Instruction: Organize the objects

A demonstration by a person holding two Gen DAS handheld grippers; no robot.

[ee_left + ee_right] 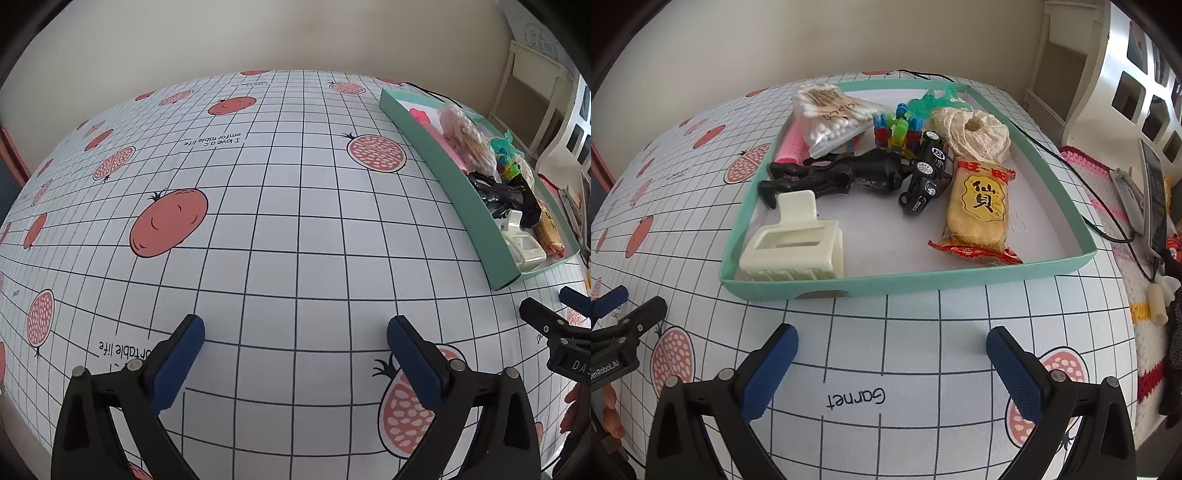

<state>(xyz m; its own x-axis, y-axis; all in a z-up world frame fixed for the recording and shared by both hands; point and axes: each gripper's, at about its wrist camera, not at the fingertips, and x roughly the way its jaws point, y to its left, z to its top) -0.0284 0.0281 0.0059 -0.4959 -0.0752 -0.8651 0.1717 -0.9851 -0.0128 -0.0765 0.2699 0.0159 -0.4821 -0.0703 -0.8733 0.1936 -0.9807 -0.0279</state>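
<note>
A shallow teal tray (905, 282) sits on the checked tablecloth and holds a cream hair claw clip (796, 242), a black figure (834, 173), a black toy car (925, 173), a yellow rice-cracker packet (979, 214), a bag of cotton swabs (833, 116), a pink item (790, 146), a colourful block toy (897, 131) and a beige lace ring (973, 134). My right gripper (892, 345) stands open just in front of the tray, empty. My left gripper (295, 334) is open over bare cloth, left of the tray (461, 195).
The tablecloth (258, 229) with pomegranate prints spreads to the left. A black cable (1082, 184) runs past the tray's right side. A crocheted mat (1086, 162) and a phone-like device (1154, 192) lie at the right edge. A white shelf (1134, 88) stands behind.
</note>
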